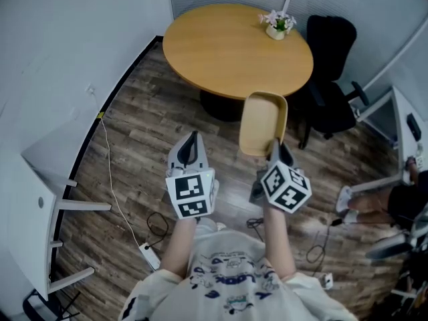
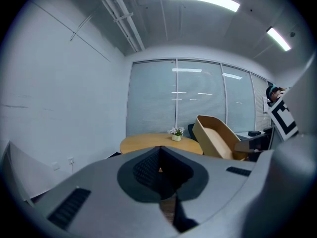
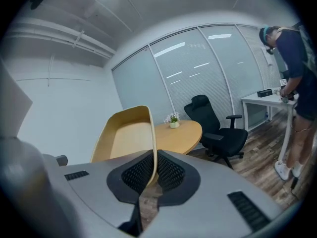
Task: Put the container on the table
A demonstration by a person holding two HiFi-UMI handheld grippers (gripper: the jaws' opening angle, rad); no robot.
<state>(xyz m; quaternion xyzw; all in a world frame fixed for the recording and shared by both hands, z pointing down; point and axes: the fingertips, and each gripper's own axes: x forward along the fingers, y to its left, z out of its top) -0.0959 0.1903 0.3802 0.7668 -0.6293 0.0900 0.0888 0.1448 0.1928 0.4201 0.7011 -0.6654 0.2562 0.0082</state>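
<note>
**Container held in the air, just short of the desk**

The right gripper has its fingers closed on the thin rim of the light tan, oval, wood-like container. The container hangs tilted above the dark plank floor, close to the near edge of the round wooden desk and not yet over it. The left gripper has its fingers pressed together, and nothing is between them.

To place it well, I think the container should go forward over the near right part of the desk. It should then be made level and lowered until its bottom lies flat, and only then released.

The small white pot with flowers stands at the far right edge of the desk. The black office chair is just beside the desk on the right, so both need some care. Another person stands well apart on the right.
</note>
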